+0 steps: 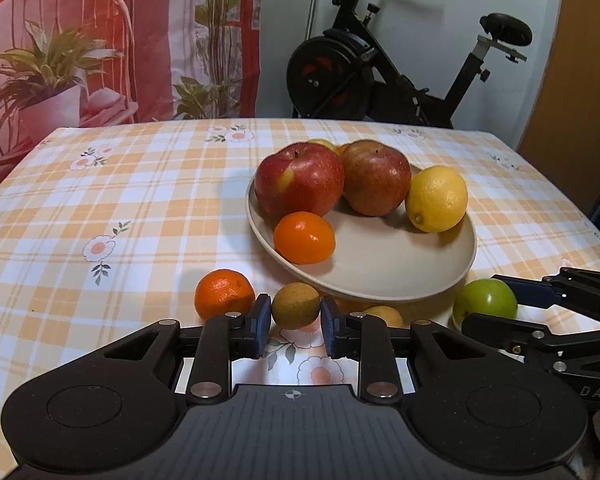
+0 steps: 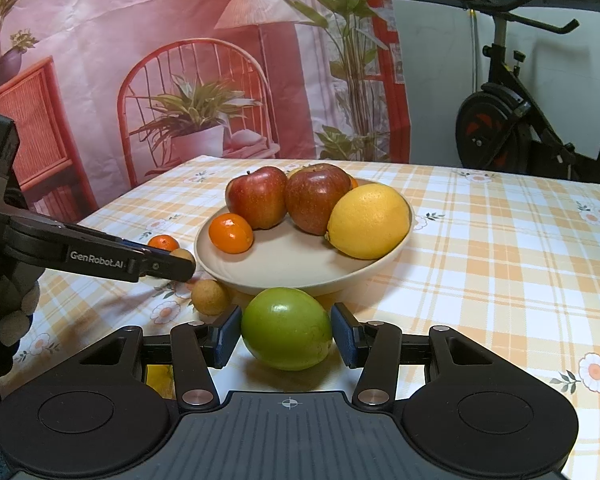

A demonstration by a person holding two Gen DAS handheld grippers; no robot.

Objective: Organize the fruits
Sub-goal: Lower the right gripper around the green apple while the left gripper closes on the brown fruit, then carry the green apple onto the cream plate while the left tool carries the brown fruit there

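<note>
Left gripper [image 1: 296,312] clamps small brown fruit [image 1: 295,305] on tabletop [image 1: 140,208] beside beige plate [image 1: 400,276]. Right gripper [image 2: 286,330] grips green apple [image 2: 287,329] just before plate holding apples, lemon, orange.

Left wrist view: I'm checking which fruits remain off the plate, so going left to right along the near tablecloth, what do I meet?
Mandarin → small brown fruit between the left tool's pads → green apple.
</note>
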